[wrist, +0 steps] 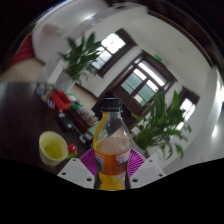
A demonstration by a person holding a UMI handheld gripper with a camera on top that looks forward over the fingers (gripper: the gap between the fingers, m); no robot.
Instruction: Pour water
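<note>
Nearest the cam: the gripper point(112, 168), w/ a clear plastic bottle point(112, 150) standing between its two fingers. Pink pads point(89, 160) show on both sides of the bottle's lower body & look pressed against it, so fingers appear closed on the bottle. Bottle is roughly upright, black cap point(108, 104) on top, orange liquid filling approx the lower half, upper part clear.

Just beside the bottle, on the left & slightly beyond the fingers, a yellow-green cup point(52, 146) sits on the dark table point(30, 115), opening up, not touching the bottle. A small red object point(72, 150) lies between cup & bottle; can't tell what it is.

Beyond: mixed clutter w/ red & white items point(62, 100) further back on the table, too small to ID. Two leafy green plants, one left-back point(82, 55), one right point(165, 120). Dark-framed windows point(140, 80) on the far wall, bright daylight thru them. View is tilted.
</note>
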